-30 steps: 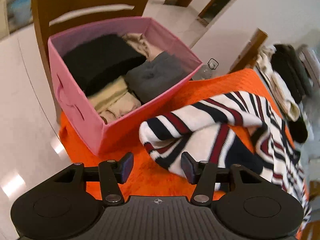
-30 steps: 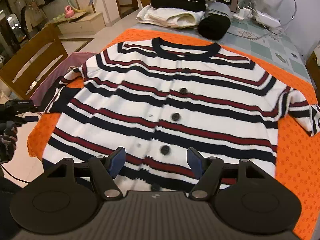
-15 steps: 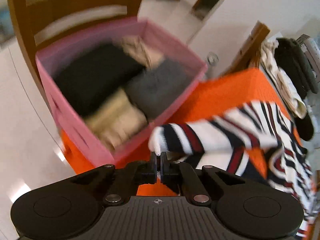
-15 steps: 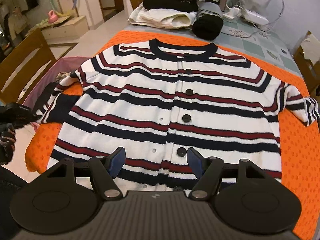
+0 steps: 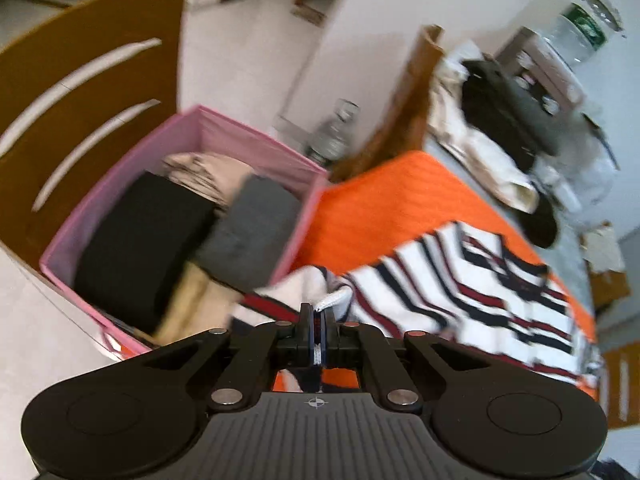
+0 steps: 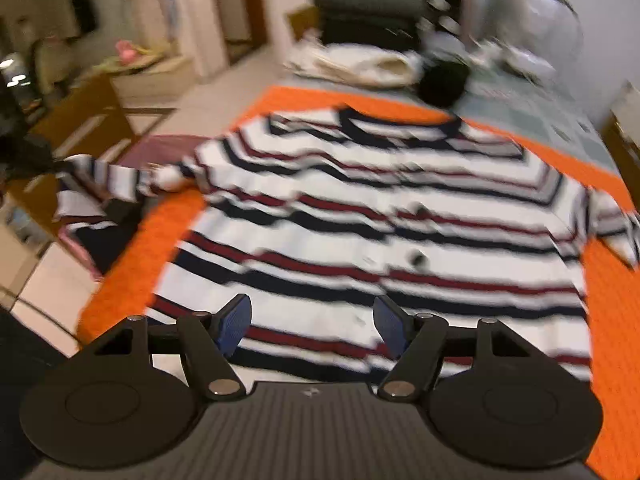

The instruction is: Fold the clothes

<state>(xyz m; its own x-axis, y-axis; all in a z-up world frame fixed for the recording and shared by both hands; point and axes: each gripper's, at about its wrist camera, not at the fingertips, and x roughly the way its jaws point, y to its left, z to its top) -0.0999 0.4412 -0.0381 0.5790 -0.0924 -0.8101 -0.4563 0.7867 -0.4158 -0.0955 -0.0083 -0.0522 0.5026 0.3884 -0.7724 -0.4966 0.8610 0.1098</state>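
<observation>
A: On the orange cloth (image 6: 132, 264) covering the surface lies the cardigan (image 6: 360, 216), a soft knit in white with navy and dark red stripes, a dark ribbed collar and a row of round dark buttons down the front. What does the left tool (image 5: 316, 334) have?

B: Its two dark pads are pressed together on a thin fold of the knit at the sleeve (image 5: 304, 292), with a sliver of white fabric showing between them. In the right view that sleeve (image 6: 108, 184) hangs lifted off the cloth, out past the surface edge.

A: And the right tool (image 6: 312, 324)?

B: Spread wide. Its blue ribbed pads (image 6: 234, 324) hover over the hem, one to each side, with nothing between them. Whether they touch the knit I cannot tell; the picture is blurred.

A: What sits beside the surface?

B: A pink fabric box (image 5: 104, 196), square with soft walls. Folded pieces fill it: a black one, a grey one, some beige ones. Behind it stands a wooden chair (image 5: 72, 76) with curved slots in its back.

A: And at the far end?

B: A stack of folded clothes (image 6: 360, 44), dark ones on top of cream ones, with a black roll (image 6: 444, 84) next to it. A clear plastic bottle (image 5: 332, 136) stands beyond the box, too blurred to tell on what.
</observation>
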